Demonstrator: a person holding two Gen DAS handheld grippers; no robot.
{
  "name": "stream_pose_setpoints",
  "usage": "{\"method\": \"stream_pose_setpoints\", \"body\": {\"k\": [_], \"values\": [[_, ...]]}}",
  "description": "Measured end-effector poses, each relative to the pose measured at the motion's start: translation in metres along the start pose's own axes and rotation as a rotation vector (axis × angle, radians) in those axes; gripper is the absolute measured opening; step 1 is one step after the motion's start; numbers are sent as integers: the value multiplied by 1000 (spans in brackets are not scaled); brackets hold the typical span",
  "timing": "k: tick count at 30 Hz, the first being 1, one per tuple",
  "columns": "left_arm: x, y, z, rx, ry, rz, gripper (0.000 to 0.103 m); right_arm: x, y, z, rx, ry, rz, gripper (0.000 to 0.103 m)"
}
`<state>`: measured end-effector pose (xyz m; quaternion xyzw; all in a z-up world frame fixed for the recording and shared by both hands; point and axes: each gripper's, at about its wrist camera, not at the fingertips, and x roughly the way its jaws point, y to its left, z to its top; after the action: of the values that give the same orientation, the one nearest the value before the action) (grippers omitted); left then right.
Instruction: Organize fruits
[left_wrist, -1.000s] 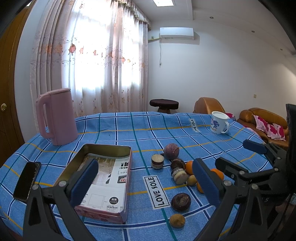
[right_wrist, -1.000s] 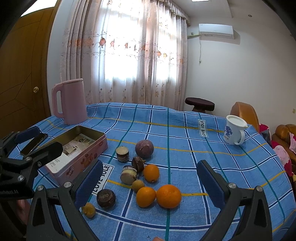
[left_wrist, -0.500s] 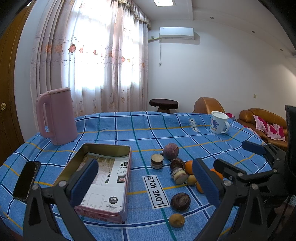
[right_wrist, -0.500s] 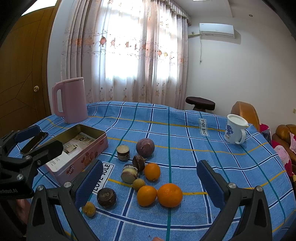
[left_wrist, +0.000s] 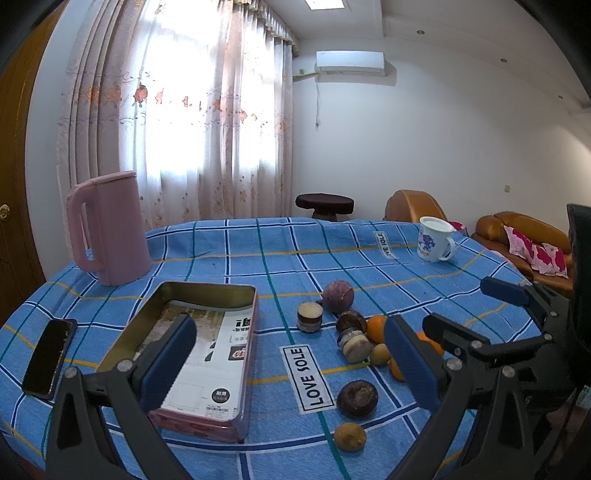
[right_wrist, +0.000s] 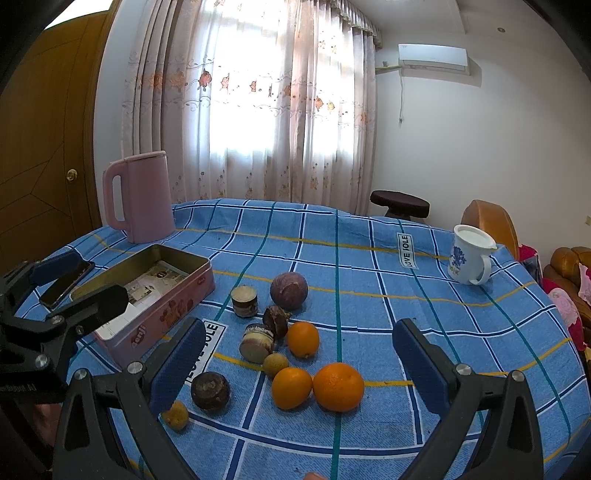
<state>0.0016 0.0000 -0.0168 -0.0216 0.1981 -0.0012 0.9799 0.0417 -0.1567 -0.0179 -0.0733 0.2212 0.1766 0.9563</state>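
So the pink tin (left_wrist: 207, 354) sits lidless on the blue checked tablecloth (right_wrist: 369, 273), left of the fruit pile. Inside it there's only printed paper or a card lining the bottom, no fruit in there as far as I can see. The left gripper (left_wrist: 291, 365) hangs over the tin's near end with its jaws spread wide, nothing between them. The right gripper (right_wrist: 299, 365) is the same deal: spread wide, empty, hovering above the fruit.

The fruit is loose on the cloth, well apart from the tin: three oranges (right_wrist: 338, 386), a purple round fruit (right_wrist: 289, 290), a dark brown wrinkly one (right_wrist: 210, 390), and a small yellowish one (right_wrist: 275, 362) tucked between the oranges. There are also two short cut-looking brown pieces (right_wrist: 244, 301) that I honestly can't identify.

The white mug (right_wrist: 469, 258) stands far right; can't see into it. The pink kettle (right_wrist: 138, 195) is at the back left, lid shut.

Hard bits: another yellowish fruit (right_wrist: 176, 415) is half hidden behind the right gripper's left finger. In the left view an orange is mostly blocked by the finger. A phone (left_wrist: 50, 356) lies left of the tin.
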Motion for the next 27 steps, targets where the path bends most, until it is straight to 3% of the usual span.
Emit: {"method": "stream_pose_setpoints", "body": {"k": [13, 20, 23, 27], "values": [[8, -9, -10, 26, 34, -29, 103, 11, -17, -10, 22, 31, -22, 102], [23, -21, -45, 72, 133, -70, 102, 22, -45, -32, 72, 76, -49, 102], [29, -31, -55, 100, 179, -109, 93, 26, -50, -39, 92, 90, -38, 100], [42, -34, -63, 86, 245, -162, 78, 32, -54, -44, 111, 114, -22, 84]]}}
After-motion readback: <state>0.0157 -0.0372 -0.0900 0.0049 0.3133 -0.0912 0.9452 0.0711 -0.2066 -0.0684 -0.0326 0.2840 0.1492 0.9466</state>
